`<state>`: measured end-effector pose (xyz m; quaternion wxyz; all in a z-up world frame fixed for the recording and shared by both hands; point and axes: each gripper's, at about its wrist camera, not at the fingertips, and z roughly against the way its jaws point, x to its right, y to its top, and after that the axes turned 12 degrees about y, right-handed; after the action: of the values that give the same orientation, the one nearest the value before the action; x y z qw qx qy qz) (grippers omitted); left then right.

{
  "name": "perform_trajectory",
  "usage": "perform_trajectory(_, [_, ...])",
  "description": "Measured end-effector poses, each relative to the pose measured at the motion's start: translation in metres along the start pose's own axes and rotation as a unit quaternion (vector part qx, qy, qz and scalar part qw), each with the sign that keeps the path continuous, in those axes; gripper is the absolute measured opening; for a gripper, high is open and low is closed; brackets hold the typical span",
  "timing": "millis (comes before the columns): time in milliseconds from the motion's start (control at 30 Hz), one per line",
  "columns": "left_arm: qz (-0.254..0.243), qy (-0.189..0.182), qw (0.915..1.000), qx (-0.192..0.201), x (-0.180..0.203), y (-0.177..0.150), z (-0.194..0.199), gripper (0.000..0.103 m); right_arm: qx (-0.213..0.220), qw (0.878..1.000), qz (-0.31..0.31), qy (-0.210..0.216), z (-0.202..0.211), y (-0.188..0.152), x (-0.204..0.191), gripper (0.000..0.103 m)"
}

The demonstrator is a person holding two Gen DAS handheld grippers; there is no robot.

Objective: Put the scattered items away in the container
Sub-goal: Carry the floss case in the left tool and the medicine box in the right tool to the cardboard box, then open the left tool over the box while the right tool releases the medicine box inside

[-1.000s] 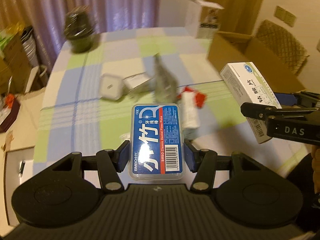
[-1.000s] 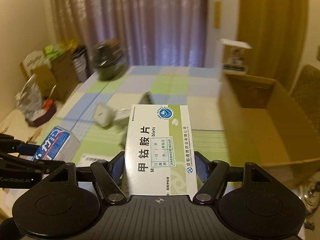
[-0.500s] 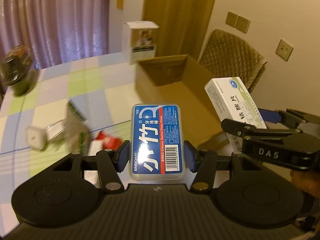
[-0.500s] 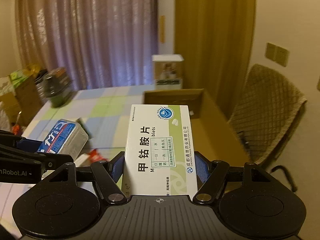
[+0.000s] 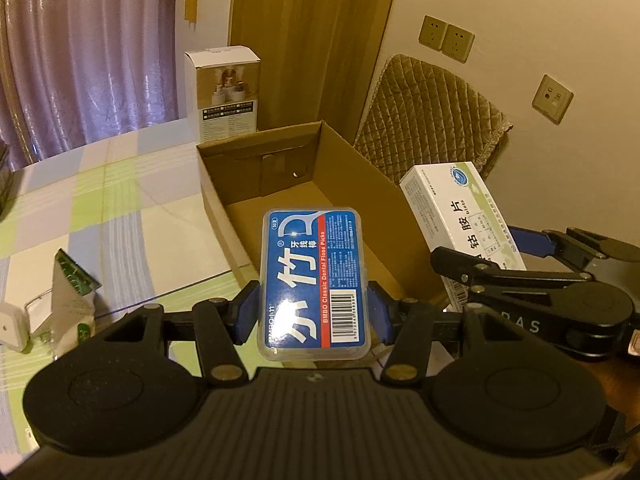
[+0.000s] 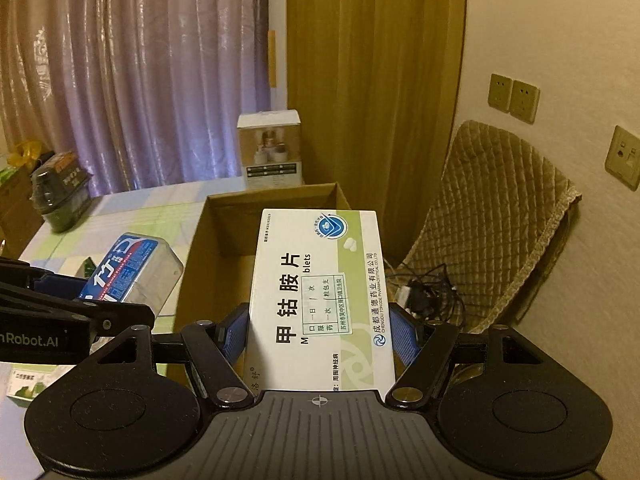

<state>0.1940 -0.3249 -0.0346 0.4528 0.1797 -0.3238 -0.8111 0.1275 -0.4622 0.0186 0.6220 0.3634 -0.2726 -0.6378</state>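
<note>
Left wrist view: left gripper point(image 5: 312, 312) pinches a floss box point(image 5: 312, 280), long axis toward twelve o'clock, where the cardboard box point(image 5: 256, 152) lies open; right gripper point(image 6: 320, 336) clamps a tablet carton point(image 6: 320, 296) alongside.

Blue floss-pick case point(image 5: 312, 280) and white tablet box point(image 6: 320, 300) — both held above the open cardboard box point(image 5: 248, 216).

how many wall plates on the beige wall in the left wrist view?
3: two side-by-side socket plates above the quilted brown chair, and one separate plate lower to its right. More may lie outside the view.
</note>
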Motion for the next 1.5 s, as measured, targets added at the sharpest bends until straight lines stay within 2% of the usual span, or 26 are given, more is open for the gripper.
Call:
perform_trajectory(400, [0.027, -0.014, 0.9995, -0.009, 0.001, 0.013, -0.027, 0.051, -0.009, 1.000, -0.005, -0.001, -0.024, 0.009, 0.017, 0.073])
perform_trajectory(833, [0.027, -0.020, 0.9994, -0.012, 0.012, 0.020, -0.045, 0.051, -0.017, 1.000, -0.008, 0.000, -0.035, 0.006, 0.027, 0.073])
perform_trajectory(867, [0.031, -0.019, 0.9993, -0.011, 0.011, 0.020, -0.045, 0.053, -0.017, 1.000, -0.009, -0.001, -0.036, 0.006, 0.028, 0.073])
perform_trajectory(900, [0.036, -0.019, 0.9992, -0.008, 0.010, 0.020, -0.045, 0.065, -0.017, 1.000, -0.009, -0.002, -0.036, 0.005, 0.029, 0.073])
perform_trajectory(933, [0.037, -0.018, 0.9991, -0.004, 0.010, 0.021, -0.044, 0.066, -0.017, 1.000, -0.011, -0.003, -0.036, 0.005, 0.030, 0.073])
perform_trajectory(1033, [0.024, -0.009, 0.9997, 0.003, 0.008, 0.019, -0.042, 0.066, -0.017, 1.000, -0.011, -0.004, -0.035, 0.004, 0.032, 0.073])
perform_trajectory(1500, [0.039, 0.013, 0.9991, -0.013, -0.018, -0.001, -0.034, 0.066, -0.023, 1.000, -0.010, 0.010, -0.041, 0.004, 0.027, 0.073])
